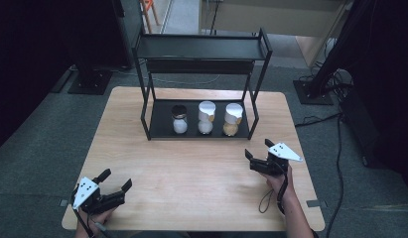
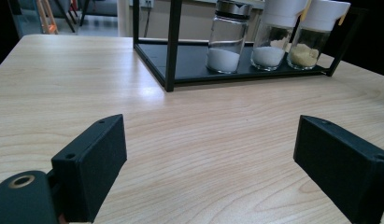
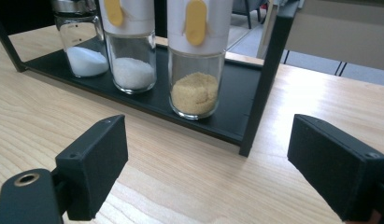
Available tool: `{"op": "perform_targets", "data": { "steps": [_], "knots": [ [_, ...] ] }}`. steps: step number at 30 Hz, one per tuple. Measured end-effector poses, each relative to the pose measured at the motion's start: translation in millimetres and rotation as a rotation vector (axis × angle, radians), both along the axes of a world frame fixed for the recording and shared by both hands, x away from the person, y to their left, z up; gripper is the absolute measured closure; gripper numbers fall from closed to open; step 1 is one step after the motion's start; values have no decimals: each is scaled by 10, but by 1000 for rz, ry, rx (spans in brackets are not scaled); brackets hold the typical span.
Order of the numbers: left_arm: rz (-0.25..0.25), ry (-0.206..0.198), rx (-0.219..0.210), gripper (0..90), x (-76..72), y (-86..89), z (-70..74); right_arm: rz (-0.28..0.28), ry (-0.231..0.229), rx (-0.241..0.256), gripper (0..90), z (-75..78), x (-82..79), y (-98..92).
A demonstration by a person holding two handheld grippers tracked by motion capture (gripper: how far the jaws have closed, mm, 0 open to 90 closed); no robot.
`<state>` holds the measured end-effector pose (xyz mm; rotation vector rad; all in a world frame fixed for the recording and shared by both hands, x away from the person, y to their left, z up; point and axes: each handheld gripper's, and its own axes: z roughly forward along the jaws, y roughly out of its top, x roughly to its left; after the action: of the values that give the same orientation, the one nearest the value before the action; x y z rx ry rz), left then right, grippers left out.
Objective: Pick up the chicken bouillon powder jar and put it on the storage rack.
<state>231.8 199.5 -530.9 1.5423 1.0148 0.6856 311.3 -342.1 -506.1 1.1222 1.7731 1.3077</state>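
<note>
Both claws gape wide and empty, and the right claw, nearing the yellow jar, could topple it against the rack post.

claw: my right claw gapes wide over the bench
ahead: jar of yellow grains on black rack
ahead left: two jars of white powder

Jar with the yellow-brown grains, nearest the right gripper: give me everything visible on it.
The jar with yellow-brown grains is clear glass, cylindrical, filled roughly a third with fine tan granules. Its tall white cap carries a yellow oval tab. It stands upright on the bottom shelf of the black metal rack, rightmost of three in the high view, beside the white-capped jar of white grains; whether they touch is unclear. The right gripper, jaws open, points at it from short of the rack.
</note>
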Motion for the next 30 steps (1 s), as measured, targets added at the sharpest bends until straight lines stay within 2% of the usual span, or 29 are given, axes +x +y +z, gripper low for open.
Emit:
{"op": "perform_targets", "data": {
  "steps": [12, 30],
  "knots": [
    [0, -1, 4, 98, -2, -3, 0, -27, 11, 3, 119, -89, -155, -142],
    [5, -1, 8, 99, -3, -9, 0, -91, 18, 24, 119, -167, -483, -490]
  ]
}}
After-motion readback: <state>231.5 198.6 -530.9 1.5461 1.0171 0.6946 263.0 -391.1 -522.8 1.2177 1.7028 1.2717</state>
